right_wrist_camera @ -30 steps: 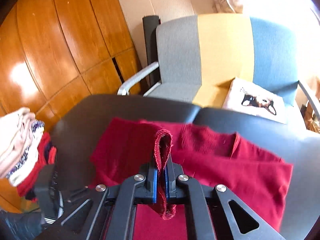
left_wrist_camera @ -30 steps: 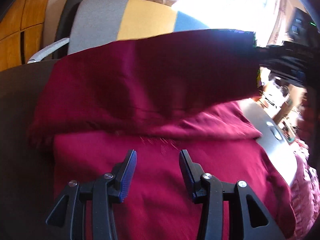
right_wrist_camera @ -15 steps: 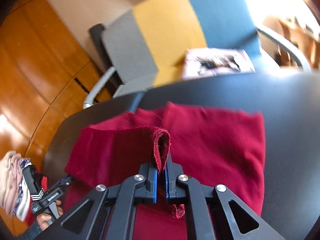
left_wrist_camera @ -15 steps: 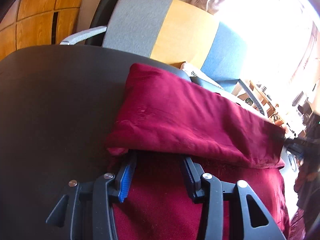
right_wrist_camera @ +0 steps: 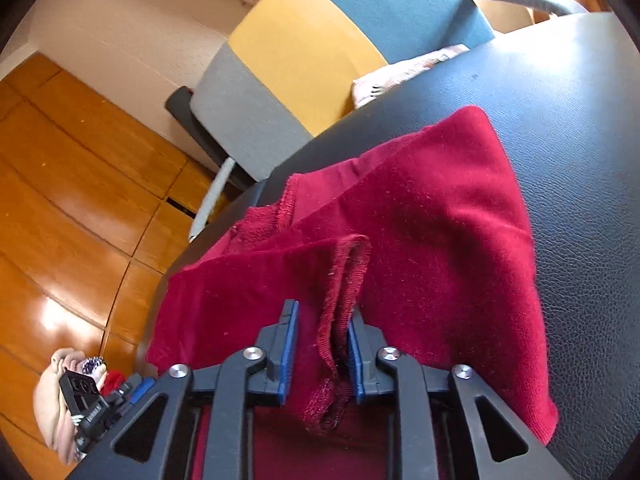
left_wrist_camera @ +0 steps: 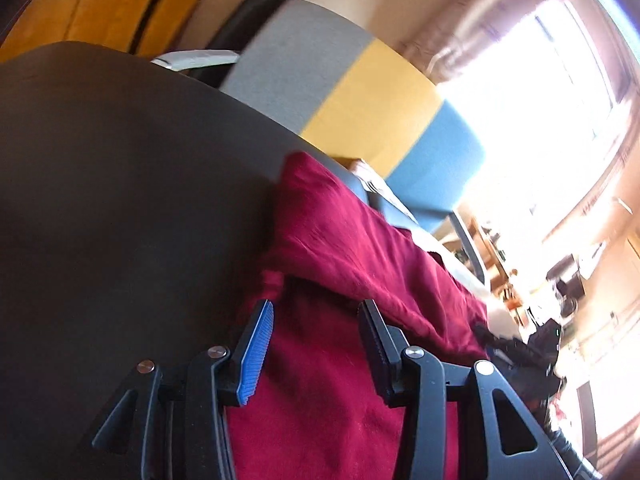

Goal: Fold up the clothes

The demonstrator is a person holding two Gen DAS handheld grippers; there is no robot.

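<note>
A dark red garment [left_wrist_camera: 360,248] lies folded over itself on the black table [left_wrist_camera: 120,160]. My left gripper [left_wrist_camera: 316,306] hovers open at its near left corner, with cloth under the fingers and nothing pinched. In the right wrist view the same garment [right_wrist_camera: 440,216] lies low on the table [right_wrist_camera: 580,100]. A ribbed hem stands up between the fingers of my right gripper [right_wrist_camera: 322,312]. Its jaws are opening, and the left blue pad [right_wrist_camera: 289,344] stands clear of the hem.
A grey, yellow and blue chair [right_wrist_camera: 304,52] stands behind the table with a pale printed cushion [right_wrist_camera: 400,72] on its seat. Wooden panelling [right_wrist_camera: 80,200] fills the left. A hand with the other gripper [right_wrist_camera: 92,404] shows beside striped clothes at the lower left.
The right gripper has come down to the table with the hem and its jaws have parted. The red flap has dropped onto the garment. The left gripper slid sideways and rolled.
</note>
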